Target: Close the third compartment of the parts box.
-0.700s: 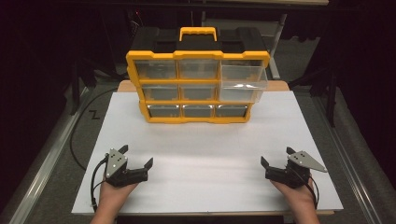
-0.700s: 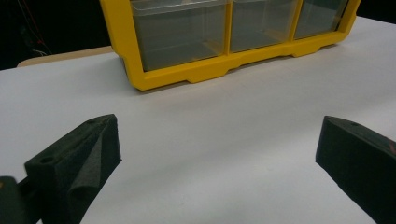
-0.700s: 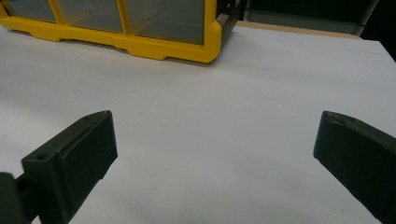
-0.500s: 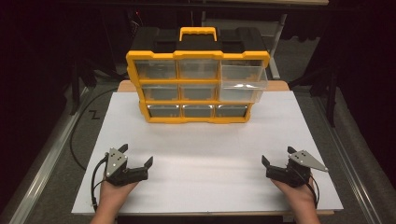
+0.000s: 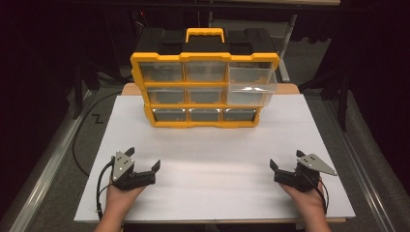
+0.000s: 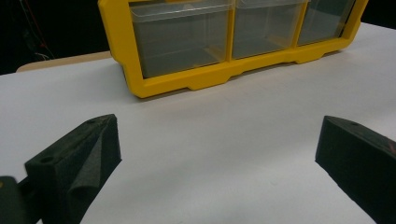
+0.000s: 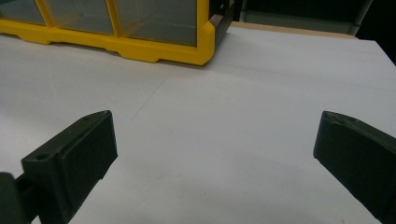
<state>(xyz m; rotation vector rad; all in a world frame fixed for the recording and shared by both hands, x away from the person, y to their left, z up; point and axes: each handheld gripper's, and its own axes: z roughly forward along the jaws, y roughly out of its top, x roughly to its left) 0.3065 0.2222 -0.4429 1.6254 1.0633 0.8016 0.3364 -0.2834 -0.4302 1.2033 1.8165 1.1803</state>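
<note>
A white table point(image 5: 208, 188) stands on grey floor point(image 5: 58, 164) amid dark surroundings.

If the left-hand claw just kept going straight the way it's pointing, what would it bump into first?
Probably the yellow drawer cabinet, around its bottom left drawer. The left gripper is open, with bare white table between; depth is hard to judge.

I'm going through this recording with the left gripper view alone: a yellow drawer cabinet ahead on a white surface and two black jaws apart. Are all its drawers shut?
Observer: No. In the high view the top-right drawer of the cabinet sits pulled out toward the person; the others look flush.
Operator: Where is the other gripper?
Observer: The right gripper rests near the front right of the white board, jaws apart, holding nothing.
Operator: Anything on top of the cabinet?
Observer: A yellow carry handle at the middle of its black top.
</note>
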